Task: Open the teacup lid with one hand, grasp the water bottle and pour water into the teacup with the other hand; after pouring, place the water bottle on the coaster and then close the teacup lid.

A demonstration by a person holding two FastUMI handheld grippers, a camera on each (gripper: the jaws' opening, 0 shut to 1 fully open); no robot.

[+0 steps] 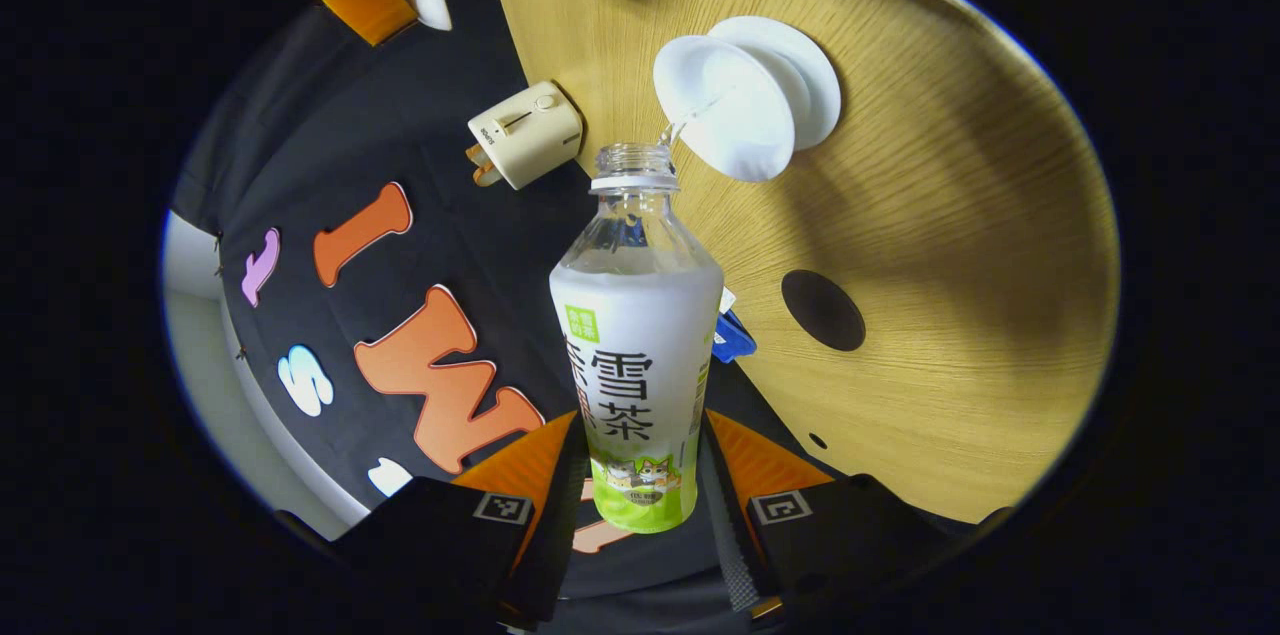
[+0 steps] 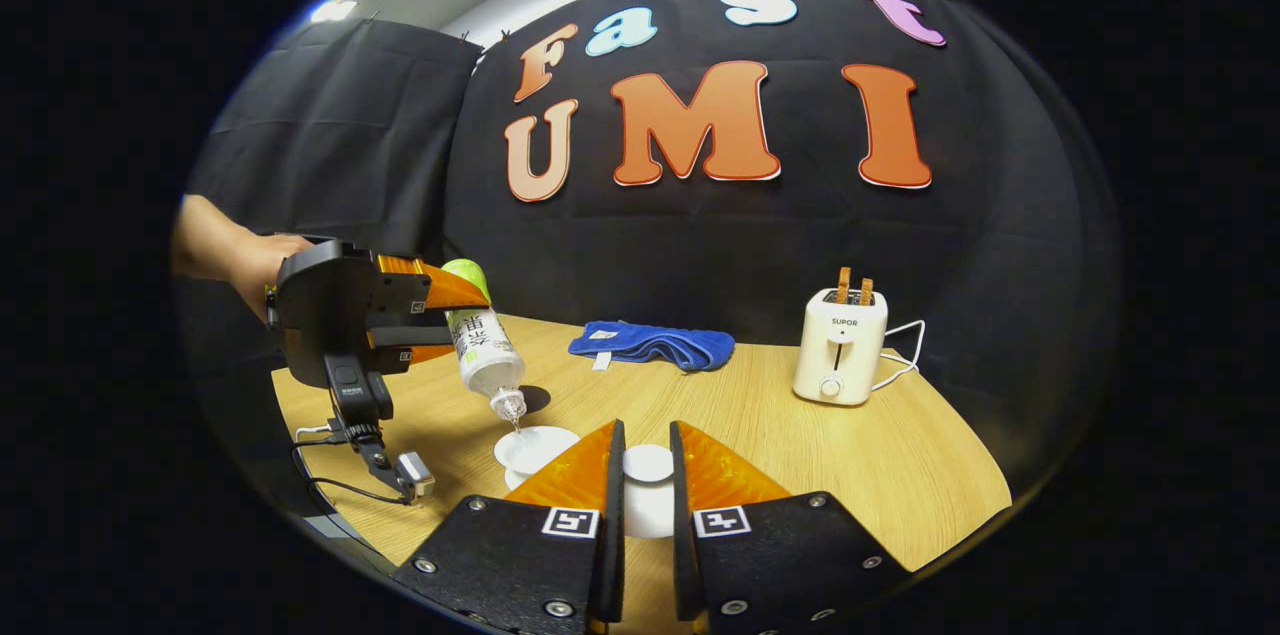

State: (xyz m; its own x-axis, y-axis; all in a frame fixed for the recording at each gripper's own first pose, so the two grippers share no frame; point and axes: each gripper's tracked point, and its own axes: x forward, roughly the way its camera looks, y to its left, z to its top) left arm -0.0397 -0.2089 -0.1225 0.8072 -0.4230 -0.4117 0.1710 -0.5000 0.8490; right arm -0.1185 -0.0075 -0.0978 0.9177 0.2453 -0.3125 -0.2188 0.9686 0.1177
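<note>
Your left gripper [image 1: 640,515] clamps the clear plastic water bottle [image 1: 637,335] with its white-and-green label, tipped mouth-down over the white ceramic teacup [image 1: 735,110] (a thin stream shows). Beside the teacup, your right gripper [image 2: 646,475] pinches the white lid [image 2: 648,463], its lower half hidden. Beyond the teacup, the black round coaster [image 1: 823,310] lies bare; the cream toaster [image 2: 840,345] is lettered.

The left gripper view looks steeply down from close above the table [image 1: 950,215], along its own fingers toward the teacup [image 1: 735,110]. The right gripper view sits low near the table's front edge, facing level toward the booth wall. Both views share the teacup and toaster [image 2: 840,345].
</note>
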